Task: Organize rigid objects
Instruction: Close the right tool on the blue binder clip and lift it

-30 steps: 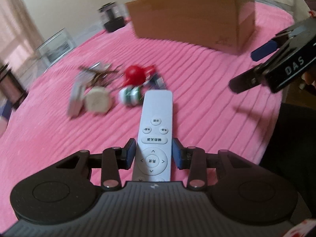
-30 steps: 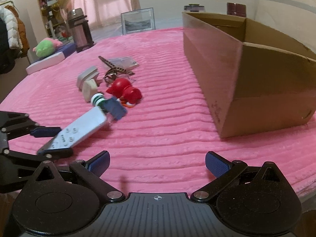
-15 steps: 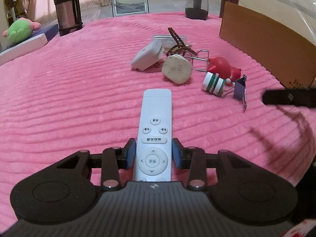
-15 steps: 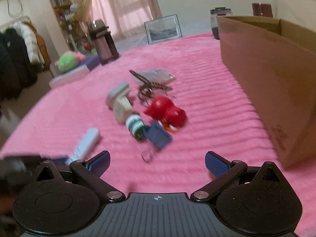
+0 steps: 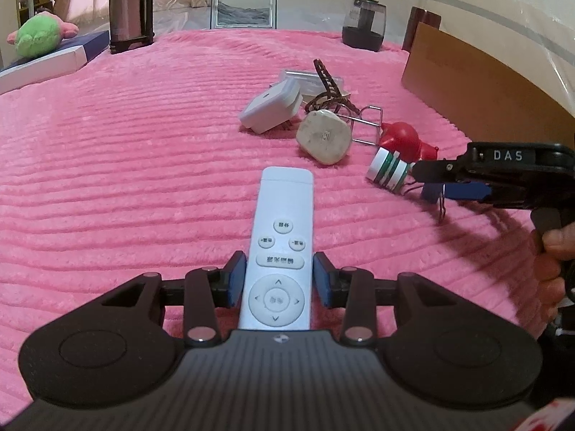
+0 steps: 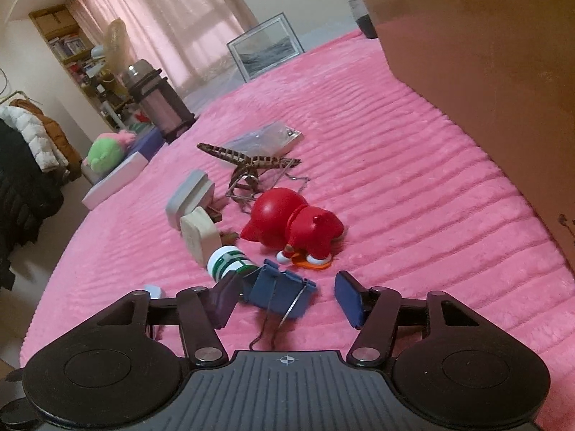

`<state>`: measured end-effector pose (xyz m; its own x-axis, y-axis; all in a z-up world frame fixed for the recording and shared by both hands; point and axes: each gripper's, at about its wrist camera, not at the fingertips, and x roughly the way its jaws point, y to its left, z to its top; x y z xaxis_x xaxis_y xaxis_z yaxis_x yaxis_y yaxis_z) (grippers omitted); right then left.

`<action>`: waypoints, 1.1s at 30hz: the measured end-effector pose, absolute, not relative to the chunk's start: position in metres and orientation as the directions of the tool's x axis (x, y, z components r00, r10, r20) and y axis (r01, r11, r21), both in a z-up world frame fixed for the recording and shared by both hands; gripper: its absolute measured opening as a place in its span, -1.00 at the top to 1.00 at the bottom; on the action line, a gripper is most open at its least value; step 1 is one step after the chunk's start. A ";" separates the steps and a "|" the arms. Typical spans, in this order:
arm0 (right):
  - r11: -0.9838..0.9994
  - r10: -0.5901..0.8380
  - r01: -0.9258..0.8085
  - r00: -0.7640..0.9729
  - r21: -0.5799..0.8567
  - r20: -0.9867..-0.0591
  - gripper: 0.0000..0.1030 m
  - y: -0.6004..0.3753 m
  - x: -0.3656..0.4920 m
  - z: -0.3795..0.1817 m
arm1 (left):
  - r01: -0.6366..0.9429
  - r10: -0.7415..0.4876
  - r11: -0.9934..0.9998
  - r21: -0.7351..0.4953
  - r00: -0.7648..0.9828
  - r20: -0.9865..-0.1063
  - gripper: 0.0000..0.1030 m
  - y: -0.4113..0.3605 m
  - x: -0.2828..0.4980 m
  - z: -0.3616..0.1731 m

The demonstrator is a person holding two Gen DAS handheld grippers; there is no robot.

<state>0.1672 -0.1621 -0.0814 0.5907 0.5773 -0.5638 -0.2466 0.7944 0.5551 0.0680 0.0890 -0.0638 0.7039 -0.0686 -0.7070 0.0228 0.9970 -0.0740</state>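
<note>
A white remote [image 5: 284,215] lies flat on the pink blanket [image 5: 143,179]. My left gripper [image 5: 279,282] has its pads against the remote's sides near the round button pad, and its jaws are opening. To the right, my right gripper [image 5: 435,183] reaches into the pile. Its jaws are closing around a blue binder clip [image 6: 276,289]. The left pad is at the clip and the right pad [image 6: 346,303] is still apart from it. Just beyond the clip lie a green-and-white striped cylinder [image 6: 228,260] and a red figure [image 6: 291,222].
The pile also holds a white plug [image 5: 269,107], a cream plug [image 5: 323,136], a brown hair claw [image 5: 327,79] and a clear packet [image 6: 266,136]. A cardboard box [image 6: 485,72] stands at the right. A flask [image 5: 131,7], a framed picture [image 5: 244,7] and a dark jar [image 5: 363,23] stand at the far edge.
The left wrist view swung from the box round to the pile, with the remote still between the pads. My right gripper moved up to the binder clip and its jaws narrowed around it.
</note>
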 end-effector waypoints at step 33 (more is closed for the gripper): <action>0.858 0.512 -0.383 0.694 0.342 -0.507 0.21 -0.157 0.119 -0.036 | 0.052 -0.003 0.998 0.046 0.692 -0.722 0.35 0.072 0.084 -0.058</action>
